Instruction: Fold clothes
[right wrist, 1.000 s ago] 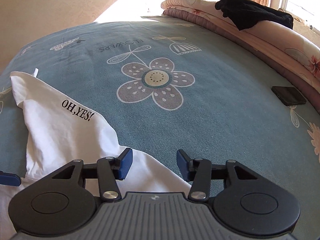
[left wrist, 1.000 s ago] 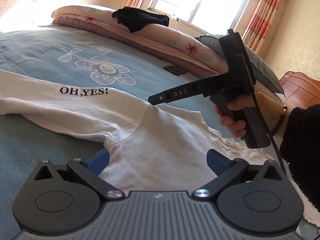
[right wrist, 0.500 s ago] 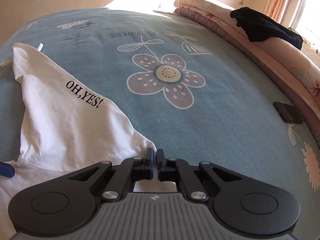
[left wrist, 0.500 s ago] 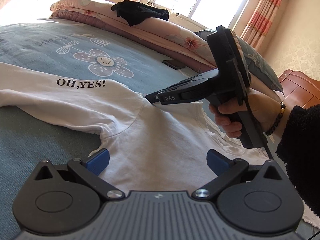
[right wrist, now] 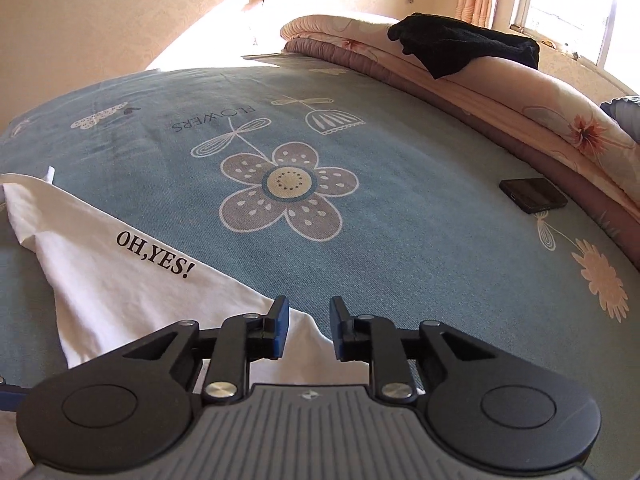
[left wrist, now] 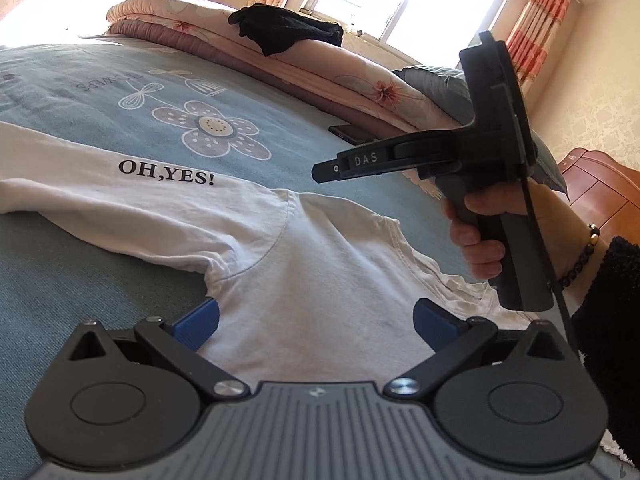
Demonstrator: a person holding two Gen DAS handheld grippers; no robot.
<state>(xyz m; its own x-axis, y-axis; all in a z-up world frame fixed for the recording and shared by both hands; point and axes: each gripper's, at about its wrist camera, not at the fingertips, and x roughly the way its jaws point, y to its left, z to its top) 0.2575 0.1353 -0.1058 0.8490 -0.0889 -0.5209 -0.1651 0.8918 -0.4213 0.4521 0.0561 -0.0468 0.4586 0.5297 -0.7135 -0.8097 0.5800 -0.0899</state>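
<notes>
Just 1 white tee (left wrist: 280, 272), 1 phone (right wrist: 534, 194), 2 tools apart.

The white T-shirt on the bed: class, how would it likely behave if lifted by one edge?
The white T-shirt lies creased and follows the bedspread, so it would probably droop limply. It looks thin, so likely light. Its folded part may well fall open when raised.
</notes>
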